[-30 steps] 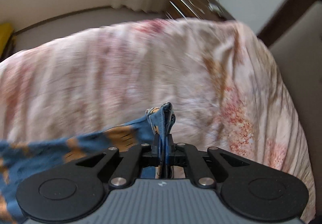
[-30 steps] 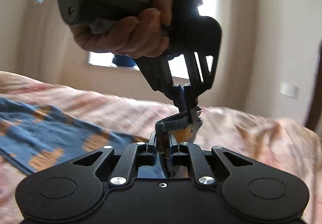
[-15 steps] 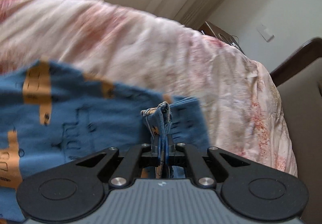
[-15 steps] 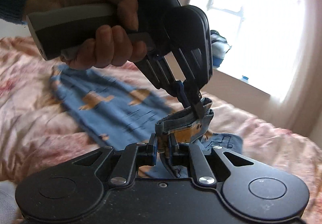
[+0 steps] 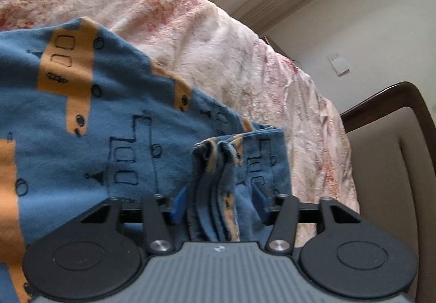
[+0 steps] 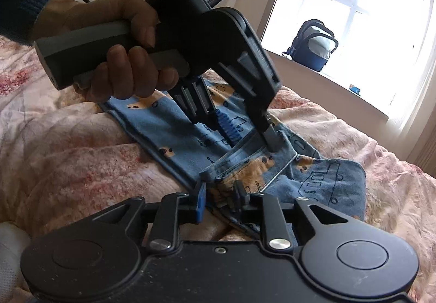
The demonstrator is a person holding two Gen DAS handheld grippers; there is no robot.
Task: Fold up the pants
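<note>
On the bed (image 5: 207, 30), a pink floral quilt is spread; the blue pants (image 5: 114, 123) with orange blocks are laid on it, folded over near the quilt's far edge by the headboard (image 5: 395, 101). Left tongs (image 5: 219, 202) are opening, pads clear of the bunched hem between them. Right tongs (image 6: 219, 196) are opening too, the waistband fold between the jaws, pad contact not discernible. Left hand (image 6: 120, 49) is seen on its grip.

Overexposed window (image 6: 351, 11) glare; sharp frames with curved fisheye edges.
</note>
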